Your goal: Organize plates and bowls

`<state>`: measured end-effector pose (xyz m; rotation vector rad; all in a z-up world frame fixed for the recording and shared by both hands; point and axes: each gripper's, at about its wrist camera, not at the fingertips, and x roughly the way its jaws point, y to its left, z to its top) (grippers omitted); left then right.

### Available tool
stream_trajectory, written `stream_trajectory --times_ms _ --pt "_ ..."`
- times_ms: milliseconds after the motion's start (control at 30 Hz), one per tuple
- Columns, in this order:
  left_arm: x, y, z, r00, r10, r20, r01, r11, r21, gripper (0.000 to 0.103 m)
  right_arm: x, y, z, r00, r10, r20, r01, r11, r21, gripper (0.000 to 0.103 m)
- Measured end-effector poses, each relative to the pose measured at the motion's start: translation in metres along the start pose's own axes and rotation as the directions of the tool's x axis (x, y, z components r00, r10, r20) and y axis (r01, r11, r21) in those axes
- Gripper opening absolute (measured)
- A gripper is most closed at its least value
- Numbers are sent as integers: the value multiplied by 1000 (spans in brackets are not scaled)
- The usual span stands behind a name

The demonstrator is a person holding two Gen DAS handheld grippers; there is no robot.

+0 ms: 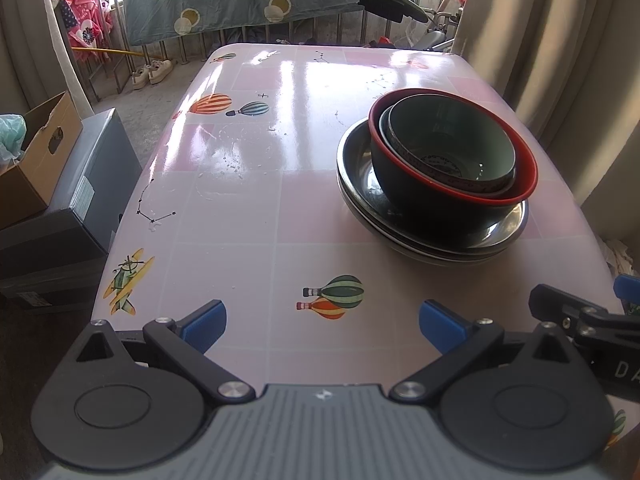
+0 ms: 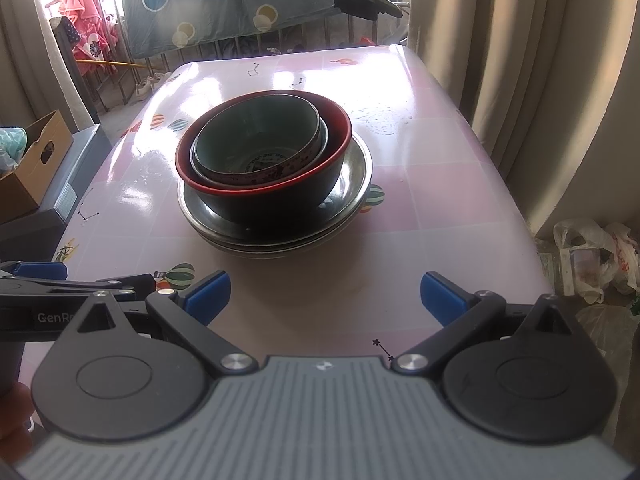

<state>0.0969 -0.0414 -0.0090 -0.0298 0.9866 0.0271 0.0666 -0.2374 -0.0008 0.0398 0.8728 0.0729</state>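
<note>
Everything the task names sits in one pile on the pink tabletop (image 1: 248, 208): a green bowl (image 1: 452, 140) nested in a patterned bowl (image 2: 256, 176), both inside a red-rimmed bowl (image 1: 516, 196), and that on a steel plate (image 1: 504, 228) with at least one more plate edge showing under it. In the left wrist view the pile lies at about 1 o'clock, well apart from the fingers; in the right wrist view it is at 12 o'clock, nearer but not touched.

The left gripper (image 1: 322, 322) is spread wide with nothing between its blue pads, hanging over the near edge of the tabletop. The right gripper (image 2: 325, 296) is equally wide and empty, pointed straight at the pile. Each shows at the edge of the other's view, so they are side by side.

My reading is that the stacking is either complete or not yet undone; the frames alone do not settle which. If more is wanted, the right gripper is the better placed. It would need to go forward and close on a rim: the innermost green bowl, taken at its near edge, is the one that lifts free without disturbing the rest. The steel plate looks slick and shallow, so a grip there seems likelier to slip.
</note>
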Motion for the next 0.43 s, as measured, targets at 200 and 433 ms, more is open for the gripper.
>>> stream_trajectory --times_ms 200,433 --pt "0 0 -1 1000 1 0 -1 1000 -1 103 0 -1 0 1000 1 0 -1 1000 1 102" --pt "1 1 -3 1000 1 -2 -1 1000 -2 103 1 0 0 1000 3 -4 -3 1000 0 102"
